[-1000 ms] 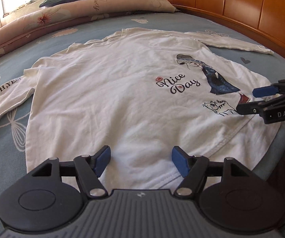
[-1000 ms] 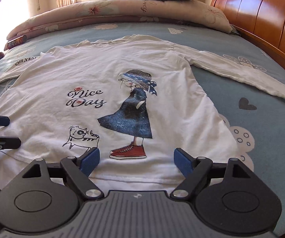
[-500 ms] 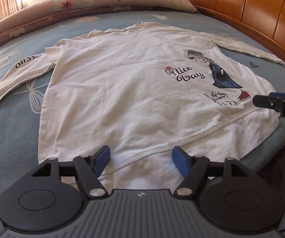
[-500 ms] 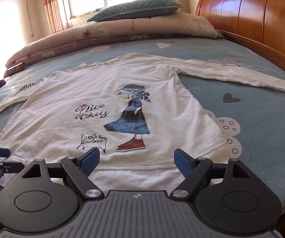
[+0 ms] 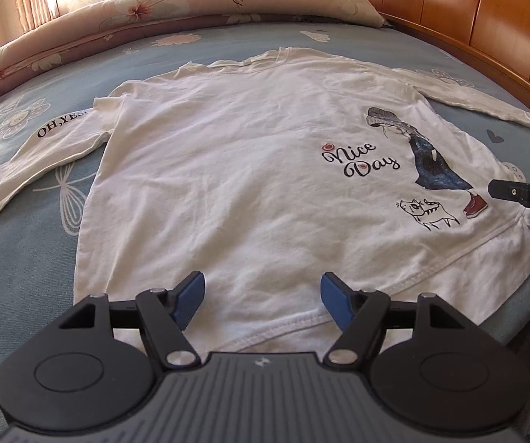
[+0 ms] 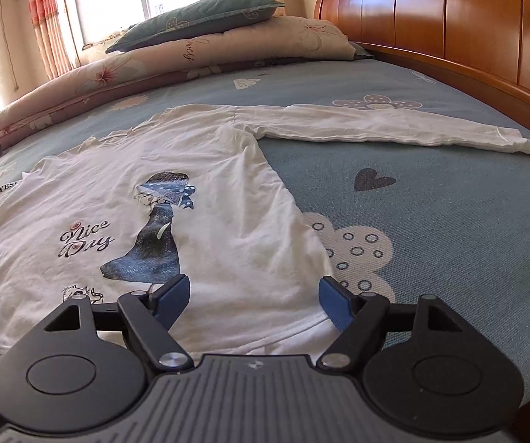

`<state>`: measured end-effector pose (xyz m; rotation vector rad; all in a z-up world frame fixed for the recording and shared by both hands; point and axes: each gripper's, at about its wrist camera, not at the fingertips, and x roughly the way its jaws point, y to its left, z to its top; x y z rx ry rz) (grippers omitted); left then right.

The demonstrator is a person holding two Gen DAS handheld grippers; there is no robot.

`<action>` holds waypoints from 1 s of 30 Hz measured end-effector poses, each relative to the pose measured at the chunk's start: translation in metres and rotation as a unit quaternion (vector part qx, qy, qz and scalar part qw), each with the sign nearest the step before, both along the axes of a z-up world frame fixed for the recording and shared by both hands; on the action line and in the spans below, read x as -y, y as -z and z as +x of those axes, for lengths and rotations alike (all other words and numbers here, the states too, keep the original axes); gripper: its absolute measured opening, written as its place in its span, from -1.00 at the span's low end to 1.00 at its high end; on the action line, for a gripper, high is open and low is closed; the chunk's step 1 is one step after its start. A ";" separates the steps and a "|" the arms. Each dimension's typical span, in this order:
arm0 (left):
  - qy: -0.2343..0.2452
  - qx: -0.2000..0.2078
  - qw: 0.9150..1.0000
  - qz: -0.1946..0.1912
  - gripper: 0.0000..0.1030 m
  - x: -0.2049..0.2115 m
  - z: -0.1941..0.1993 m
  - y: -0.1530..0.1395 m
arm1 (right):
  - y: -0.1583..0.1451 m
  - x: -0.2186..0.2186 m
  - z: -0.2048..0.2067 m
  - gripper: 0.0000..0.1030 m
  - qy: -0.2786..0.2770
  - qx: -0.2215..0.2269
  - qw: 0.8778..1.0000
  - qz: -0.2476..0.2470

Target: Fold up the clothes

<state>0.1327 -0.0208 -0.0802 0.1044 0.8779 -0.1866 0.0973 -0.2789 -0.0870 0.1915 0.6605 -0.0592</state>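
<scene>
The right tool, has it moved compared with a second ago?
Yes. The right tool has slid rightward along the hem of the white shirt: earlier its pads framed the printed red shoe, now they reach the shirt's right edge by the blue bedsheet.

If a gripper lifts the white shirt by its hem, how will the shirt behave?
The shirt is probably floppy: thin wrinkled cloth lying flat on the bed. Lifted at the hem, it would likely sag and drag. The spread sleeve would probably trail behind.
</scene>
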 end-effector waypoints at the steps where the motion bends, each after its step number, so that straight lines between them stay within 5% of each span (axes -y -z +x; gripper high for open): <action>1: -0.002 0.000 1.000 -0.003 0.41 0.000 0.001 0.001 | -0.003 -0.002 0.002 0.57 -0.008 0.006 1.000 0.001; 6: -0.004 -0.007 1.000 -0.013 0.46 -0.001 0.001 0.000 | -0.017 -0.016 0.023 0.57 -0.044 0.030 0.999 -0.007; 14: 0.008 0.047 0.998 -0.041 0.46 -0.004 0.017 -0.028 | -0.029 0.003 0.075 0.57 -0.081 0.042 0.991 0.102; 19: -0.005 0.055 0.997 -0.054 0.46 -0.007 0.053 -0.027 | -0.025 0.048 0.124 0.62 -0.043 0.029 0.976 0.212; 25: 0.014 0.053 0.997 -0.060 0.46 -0.006 0.086 -0.022 | -0.019 0.080 0.182 0.62 -0.015 0.010 0.963 0.270; 30: 0.020 0.060 0.997 -0.050 0.46 -0.006 0.109 -0.024 | -0.004 0.081 0.220 0.65 0.022 -0.054 0.935 0.350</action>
